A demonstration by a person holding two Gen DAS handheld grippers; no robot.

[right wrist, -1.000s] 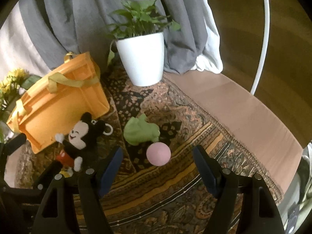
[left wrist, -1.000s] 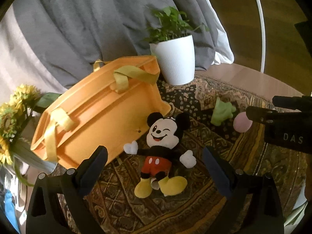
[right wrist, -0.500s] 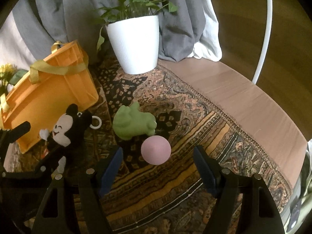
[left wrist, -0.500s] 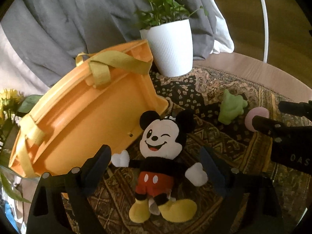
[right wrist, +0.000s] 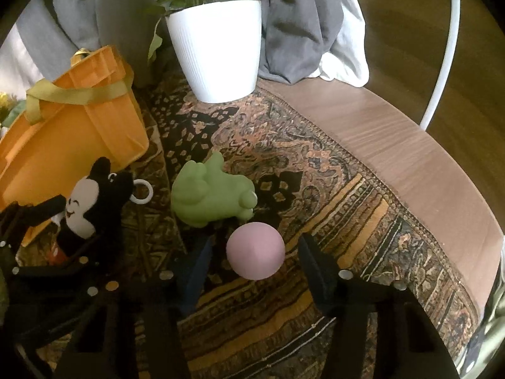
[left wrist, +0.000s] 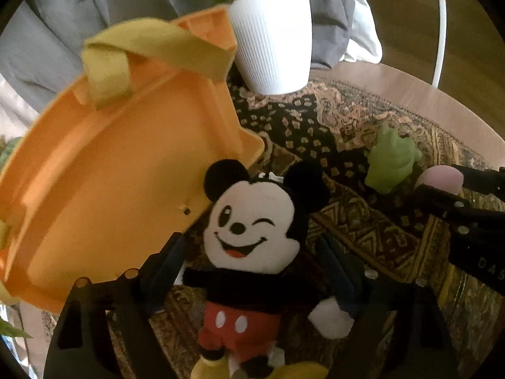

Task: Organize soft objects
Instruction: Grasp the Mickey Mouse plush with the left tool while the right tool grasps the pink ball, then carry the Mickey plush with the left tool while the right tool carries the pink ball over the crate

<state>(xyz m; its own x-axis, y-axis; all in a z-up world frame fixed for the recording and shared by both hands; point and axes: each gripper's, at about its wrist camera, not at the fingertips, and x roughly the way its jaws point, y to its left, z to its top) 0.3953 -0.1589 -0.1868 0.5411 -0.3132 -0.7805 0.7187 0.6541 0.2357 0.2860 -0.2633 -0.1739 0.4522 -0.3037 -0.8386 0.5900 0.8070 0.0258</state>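
A Mickey Mouse plush [left wrist: 252, 230] lies face up on the patterned rug, next to an orange fabric bin [left wrist: 110, 170] tipped toward me. My left gripper [left wrist: 252, 271] is open, its fingers on either side of the plush's body, not touching it. A pink ball [right wrist: 255, 251] sits between the open fingers of my right gripper [right wrist: 254, 263]. A green soft toy [right wrist: 211, 200] lies just beyond the ball. The plush [right wrist: 91, 202] and bin [right wrist: 66, 139] also show at the left of the right wrist view.
A white ribbed pot [right wrist: 217, 50] with a green plant stands at the back of the rug [right wrist: 315, 189]. Grey and white cloth [right wrist: 300, 15] hangs behind it. The round wooden table edge [right wrist: 410, 145] curves on the right. A white hoop [right wrist: 442, 47] rises beyond.
Both grippers have moved forward and down. The plush now lies between my left fingers and the pink ball between my right fingers. Both stay open.
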